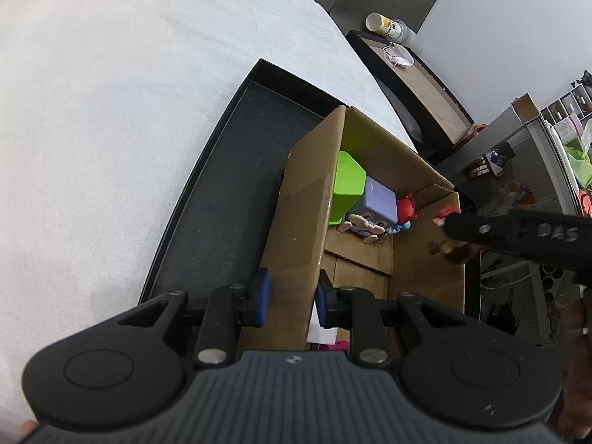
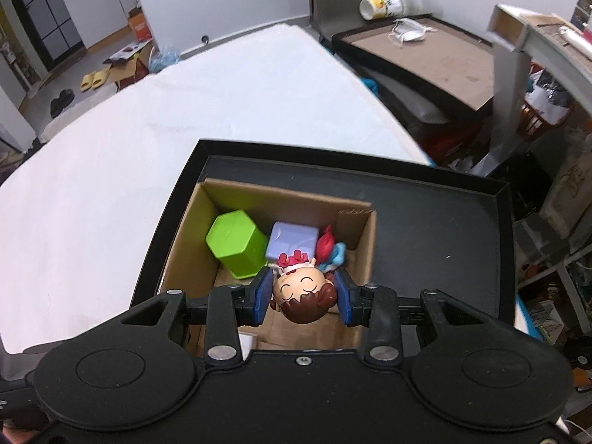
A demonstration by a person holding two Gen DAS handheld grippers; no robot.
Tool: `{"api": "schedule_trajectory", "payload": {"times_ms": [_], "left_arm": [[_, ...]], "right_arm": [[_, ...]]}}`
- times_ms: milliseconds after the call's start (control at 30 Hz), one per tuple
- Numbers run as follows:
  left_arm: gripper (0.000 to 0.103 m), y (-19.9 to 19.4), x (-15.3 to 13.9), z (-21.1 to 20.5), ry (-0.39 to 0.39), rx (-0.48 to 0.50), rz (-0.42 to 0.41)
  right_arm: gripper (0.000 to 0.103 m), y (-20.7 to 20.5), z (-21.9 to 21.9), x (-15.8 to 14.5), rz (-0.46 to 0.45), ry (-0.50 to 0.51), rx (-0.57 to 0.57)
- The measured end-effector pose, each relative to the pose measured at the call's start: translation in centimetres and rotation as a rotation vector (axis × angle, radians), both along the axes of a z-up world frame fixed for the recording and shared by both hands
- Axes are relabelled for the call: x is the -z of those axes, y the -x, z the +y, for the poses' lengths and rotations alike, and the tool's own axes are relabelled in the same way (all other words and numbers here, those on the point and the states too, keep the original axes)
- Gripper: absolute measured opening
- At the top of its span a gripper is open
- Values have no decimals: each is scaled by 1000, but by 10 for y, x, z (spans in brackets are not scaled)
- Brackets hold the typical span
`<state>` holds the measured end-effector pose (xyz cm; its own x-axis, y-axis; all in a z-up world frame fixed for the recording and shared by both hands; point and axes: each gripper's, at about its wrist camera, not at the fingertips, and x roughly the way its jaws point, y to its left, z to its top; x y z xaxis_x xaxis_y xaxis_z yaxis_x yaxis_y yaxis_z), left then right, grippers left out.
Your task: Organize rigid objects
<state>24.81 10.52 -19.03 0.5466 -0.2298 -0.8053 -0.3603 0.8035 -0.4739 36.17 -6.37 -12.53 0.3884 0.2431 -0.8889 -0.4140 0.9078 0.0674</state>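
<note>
The right gripper (image 2: 302, 292) held a small doll figure (image 2: 301, 288) upside down, its blue pads pressed on either side of the round head, above the open cardboard box (image 2: 364, 236) standing in the black tray (image 2: 436, 244). The figure looked like light, hard plastic, smooth and rounded, so a grip across the widest part of the head seemed safest against slipping. The left gripper (image 1: 292, 294) pinched the box's near wall between narrow jaws. A green block (image 2: 236, 242) lay toward the box's far left corner.

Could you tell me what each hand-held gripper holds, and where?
Right hand-held gripper: doll figurine, by its head. Left hand-held gripper: cardboard box, by its side wall.
</note>
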Motion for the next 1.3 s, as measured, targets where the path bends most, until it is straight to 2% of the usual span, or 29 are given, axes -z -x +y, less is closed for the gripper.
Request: {"api": "schedule_trajectory", "payload": {"times_ms": [767,1033,1100,1300], "left_arm": [[24,0,1,2,10,1,1],[24,-1,0,1,5,3,4],[24,-1,0,1,3,4,5],[24,0,-5,0,-8,5,1]], "right_arm": [[37,-2,32,55,79,52,-22],[51,3,10,38,86,-9,25],[58,6,4,31,81,-24,28],[64,21,-20,13,57,-81,62]]}}
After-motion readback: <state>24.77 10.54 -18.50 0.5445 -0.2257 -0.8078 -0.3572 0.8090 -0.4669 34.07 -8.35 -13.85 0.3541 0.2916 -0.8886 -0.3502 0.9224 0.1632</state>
